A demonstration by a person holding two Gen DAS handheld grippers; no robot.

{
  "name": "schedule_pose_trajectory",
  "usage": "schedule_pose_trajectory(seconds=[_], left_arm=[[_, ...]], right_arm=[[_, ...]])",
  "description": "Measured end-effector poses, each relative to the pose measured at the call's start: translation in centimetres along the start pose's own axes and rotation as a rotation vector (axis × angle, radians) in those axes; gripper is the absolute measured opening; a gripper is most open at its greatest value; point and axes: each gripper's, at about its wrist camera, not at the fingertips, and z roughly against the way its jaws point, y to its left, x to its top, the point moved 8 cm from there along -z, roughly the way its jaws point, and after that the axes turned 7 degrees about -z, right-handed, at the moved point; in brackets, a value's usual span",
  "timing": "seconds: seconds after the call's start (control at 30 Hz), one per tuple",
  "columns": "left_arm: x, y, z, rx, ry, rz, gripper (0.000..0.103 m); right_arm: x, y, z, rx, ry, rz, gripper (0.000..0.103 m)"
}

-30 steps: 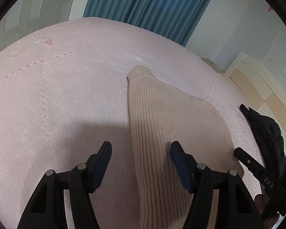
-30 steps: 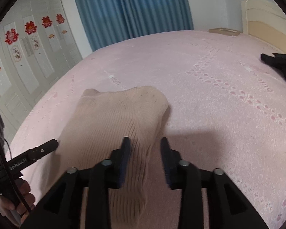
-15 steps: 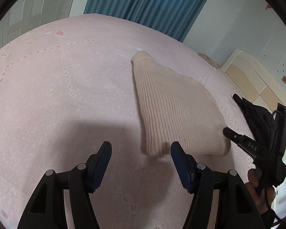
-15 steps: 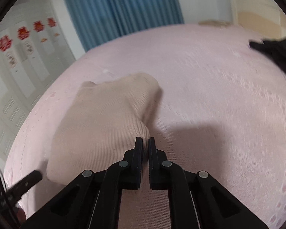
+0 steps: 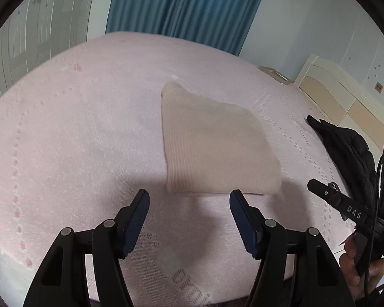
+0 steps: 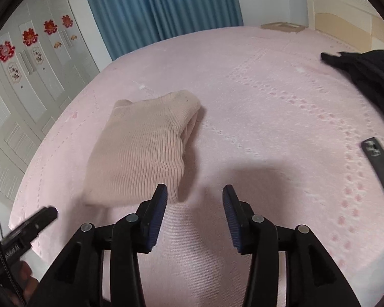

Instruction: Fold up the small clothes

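1. A folded beige sweater (image 5: 212,151) is being left lying on the pink bed cover (image 5: 76,140).
2. The left gripper (image 5: 189,199) is being held wide apart, empty.
3. The right gripper (image 6: 195,194) has just been opening, nothing between its jaws.
4. Blue curtains (image 6: 161,7) are being seen behind.

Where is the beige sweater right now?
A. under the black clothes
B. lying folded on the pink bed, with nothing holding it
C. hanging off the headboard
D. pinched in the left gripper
B: the beige sweater lies folded on the pink bed, beyond both sets of open jaws.

Blue curtain (image 6: 161,7), white wardrobe doors (image 6: 25,76), cream headboard (image 5: 345,97), pink bedspread (image 6: 256,89)
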Motion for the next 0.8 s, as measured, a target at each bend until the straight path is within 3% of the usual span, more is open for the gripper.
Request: schedule_pose_trajectory(seconds=[0.2, 0.23, 0.27, 0.3, 0.47, 0.8], left_arm=[[1.6, -2.1, 5.3, 0.077, -0.049, -0.049, 0.075], [1.7, -2.3, 6.2, 0.087, -0.056, -0.053, 0.076], [1.8, -2.5, 7.0, 0.098, -0.062, -0.055, 0.077], [1.8, -2.7, 7.9, 0.112, -0.069, -0.057, 0.078], [1.6, -3.7, 11.0, 0.143, -0.083, -0.072, 0.086], [0.6, -4.8, 14.2, 0.177, -0.095, -0.078, 0.087]], right_arm=[[0.0, -0.1, 5.5, -0.027, -0.02, 0.032, 0.057], [0.0, -0.1, 6.3, -0.028, -0.023, 0.04, 0.062], [-0.1, 0.0, 7.3, -0.037, -0.026, 0.047, 0.076], [-0.1, 0.1, 8.1, -0.042, -0.031, 0.052, 0.082], [-0.1, 0.7, 13.3, -0.023, -0.122, 0.098, 0.1], [-2.3, 0.9, 16.8, -0.056, -0.122, 0.146, 0.102]])
